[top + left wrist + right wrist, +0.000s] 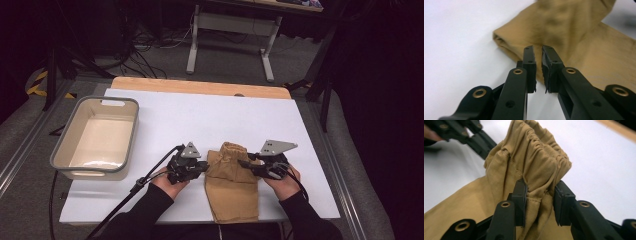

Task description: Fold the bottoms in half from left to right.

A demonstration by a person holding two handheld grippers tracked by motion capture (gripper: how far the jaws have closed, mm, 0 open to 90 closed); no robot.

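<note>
The tan cloth shorts (232, 182) lie flat on the white table sheet (200, 117), at its near edge between my two hands and well to the right of the grey plastic bin (95, 137). They are folded lengthwise into a narrow strip, and the elastic waistband (541, 150) at the far end is gathered into a ruffled hump, which I judge comes from the right gripper lifting that end.

My right gripper (537, 202) has the bunched fabric just below the waistband between its jaws. The cloth fills the gap and bears on the left pad, but a sliver of space shows at the right pad, so I cannot tell whether the grip is firm. I take this as the hold for folding the waist end over.

My left gripper (538, 68) sits at the opposite side edge of the shorts, its jaws narrow with only a thin slit between the pads and nothing in them. The tips hover just over the folded hem edge (499, 40), probably ready to pin or pinch it.

The fabric looks like soft woven cotton, matte, with fine stitching lines and dense gathers at the elastic. The bin is smooth, rounded at its corners, cream inside, and holds nothing I can see.
</note>
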